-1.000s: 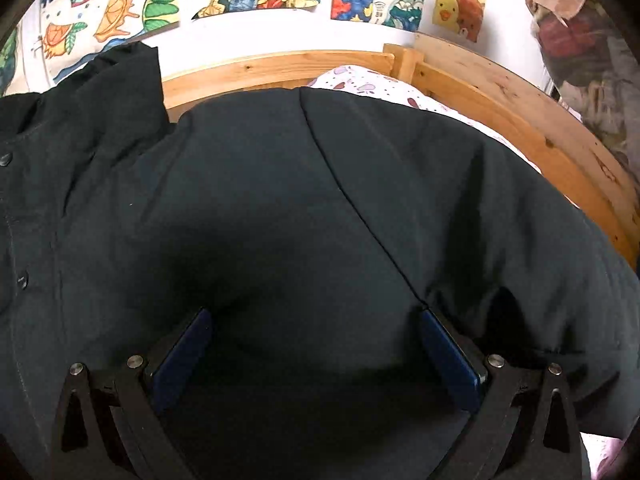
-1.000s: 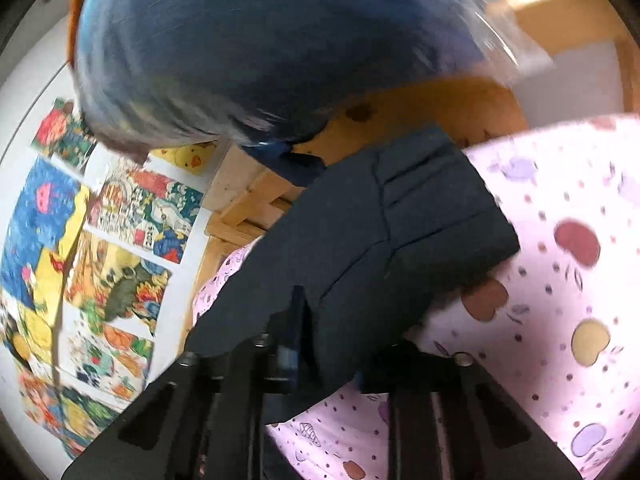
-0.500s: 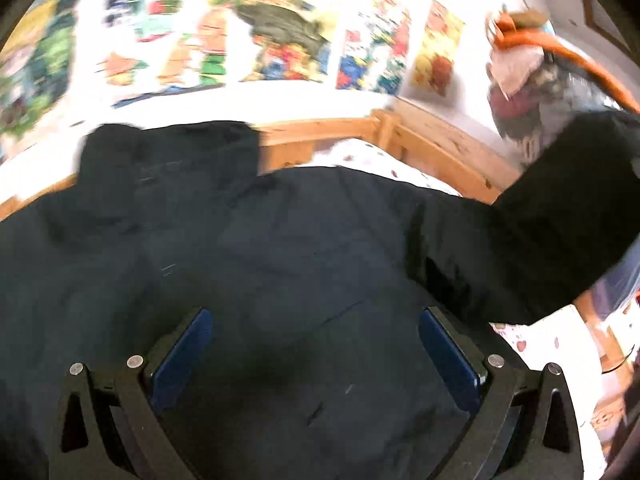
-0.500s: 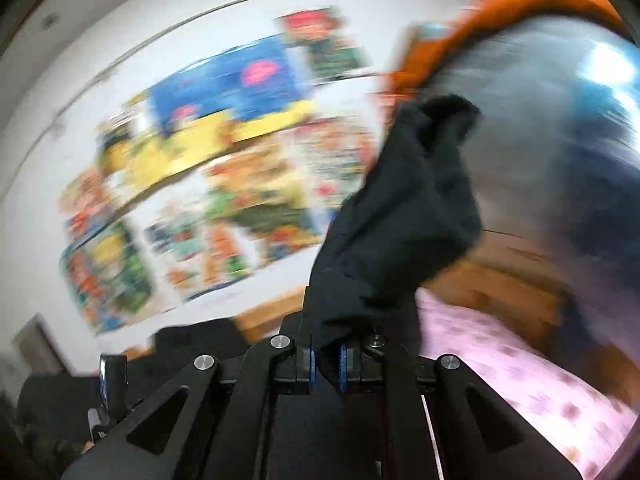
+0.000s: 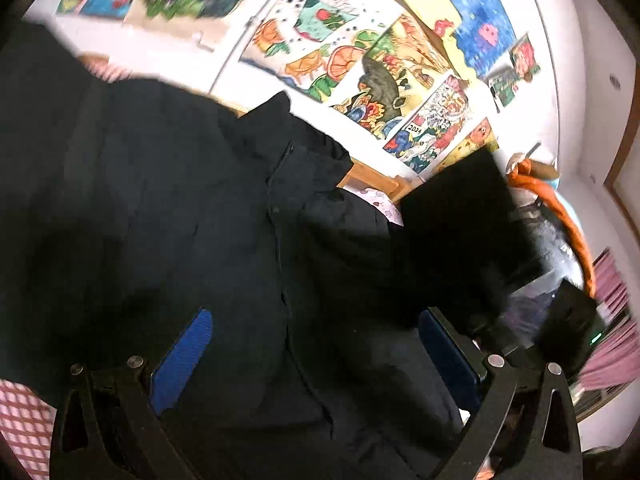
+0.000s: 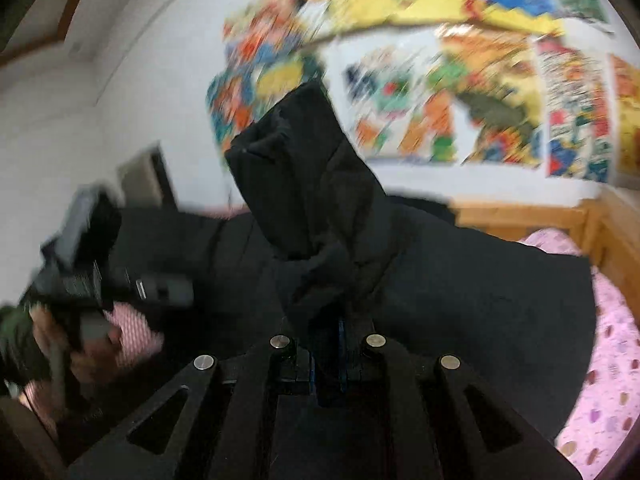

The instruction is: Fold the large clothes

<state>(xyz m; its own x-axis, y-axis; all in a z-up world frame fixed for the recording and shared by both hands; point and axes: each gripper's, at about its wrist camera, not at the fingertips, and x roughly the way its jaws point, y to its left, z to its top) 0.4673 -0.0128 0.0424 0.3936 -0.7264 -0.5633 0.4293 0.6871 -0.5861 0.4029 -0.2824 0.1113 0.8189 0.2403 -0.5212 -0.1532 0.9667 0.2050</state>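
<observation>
A large black jacket (image 5: 200, 220) lies spread on the bed with its button placket (image 5: 280, 248) running down the middle. My left gripper (image 5: 316, 344) hovers over the jacket's front, open, with its blue pads (image 5: 180, 364) wide apart and nothing pinched. My right gripper (image 6: 330, 328) is shut on the jacket's sleeve (image 6: 300, 184), which stands up in a bunch above the jaws, over the jacket body (image 6: 480, 288). The left wrist view shows that raised sleeve (image 5: 460, 220) at the right. A person's hand (image 6: 92, 344) holds the left gripper's handle at the left.
Colourful posters (image 5: 360, 60) cover the white wall behind the bed. A wooden bed frame (image 6: 520, 220) borders a pink spotted sheet (image 6: 600, 380). An orange-rimmed bag of clothes (image 5: 568, 216) and a pink curtain (image 5: 612, 320) stand at the right. Pink checked cloth (image 5: 24, 420) shows at lower left.
My right gripper has lifted the sleeve off the sheet and carried it over the jacket, rolling as it went. My left gripper has risen and swung aside, staying open.
</observation>
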